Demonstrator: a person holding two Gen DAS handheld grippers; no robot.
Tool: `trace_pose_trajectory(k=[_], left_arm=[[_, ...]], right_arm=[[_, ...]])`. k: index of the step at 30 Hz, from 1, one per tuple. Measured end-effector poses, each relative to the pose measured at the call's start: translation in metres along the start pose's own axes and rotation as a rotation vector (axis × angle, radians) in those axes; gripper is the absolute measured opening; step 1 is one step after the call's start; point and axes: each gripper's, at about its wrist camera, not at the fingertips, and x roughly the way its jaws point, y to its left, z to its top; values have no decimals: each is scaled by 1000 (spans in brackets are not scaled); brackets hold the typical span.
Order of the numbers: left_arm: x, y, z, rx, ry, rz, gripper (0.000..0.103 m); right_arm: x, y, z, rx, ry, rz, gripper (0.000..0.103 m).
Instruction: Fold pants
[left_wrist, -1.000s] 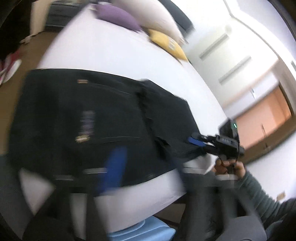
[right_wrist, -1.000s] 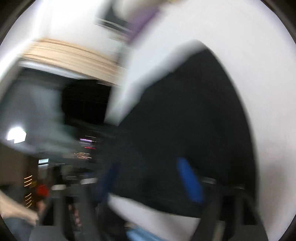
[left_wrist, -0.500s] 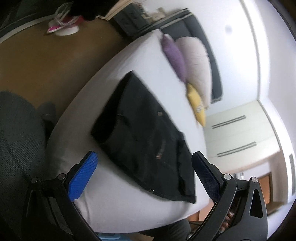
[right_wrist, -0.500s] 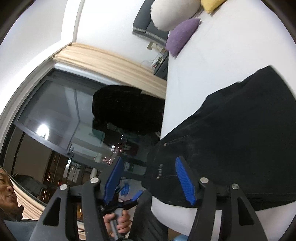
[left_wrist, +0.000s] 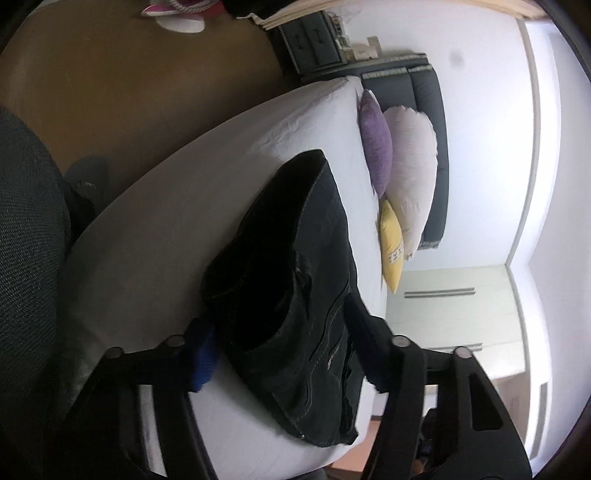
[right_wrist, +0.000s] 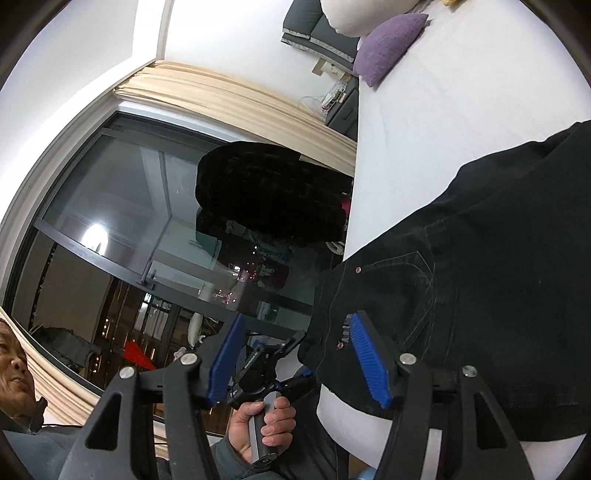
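One fold at least looks done: pants (left_wrist: 295, 280) lie compact near bed (left_wrist: 155, 236) edge. Left gripper (left_wrist: 284, 354) jaws are closing around them; right gripper (right_wrist: 295, 358) hangs released.

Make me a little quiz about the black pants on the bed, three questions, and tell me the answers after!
1. Pick one: the pants are A) yellow, B) black, C) purple.
2. True or false: the pants hang on a hook.
3. Fill in: the jaws of the right gripper stand ___ (open or shut).

Key: 1 B. 2 false, they lie on the white bed. 3 open, with nothing pinched between them.
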Motion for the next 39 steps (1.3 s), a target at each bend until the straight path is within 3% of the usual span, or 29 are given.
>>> trace_pose_trajectory(k=[3, 11, 18, 20, 22, 23, 24, 26, 30, 33, 35, 39], left_arm=[[5, 5, 4, -37, -3, -4, 35], [6, 7, 10, -91, -3, -54, 25], [-1, -7, 11, -11, -15, -39, 18], [-3, -14, 12, 23, -17, -30, 16], [-5, -26, 12, 66, -24, -20, 14], [-6, -33, 12, 88, -25, -20, 13], [-6, -40, 12, 108, -25, -21, 13], [-5, -54, 12, 152, -32, -16, 12], [-3, -77, 12, 202, -34, -18, 11], [-2, -94, 10, 238, -35, -19, 11], [-3, -107, 5, 276, -31, -11, 11], [9, -161, -13, 421, -17, -9, 11]], right_arm=[[2, -3, 1, 4, 2, -2, 64], [15, -8, 7, 8, 33, -38, 64], [56, -13, 19, -8, 158, -101, 64], [67, -24, 21, 10, 195, -162, 64], [81, -47, 17, 54, 262, -311, 69], [89, -65, 10, 94, 313, -378, 66], [91, -74, 6, 106, 301, -380, 61], [82, -74, 0, 100, 227, -347, 61], [76, -60, -8, 56, 200, -366, 62], [58, -57, -7, 140, 147, -291, 66], [43, -51, -5, 132, 107, -264, 66], [6, -49, 1, 150, 48, -232, 66]])
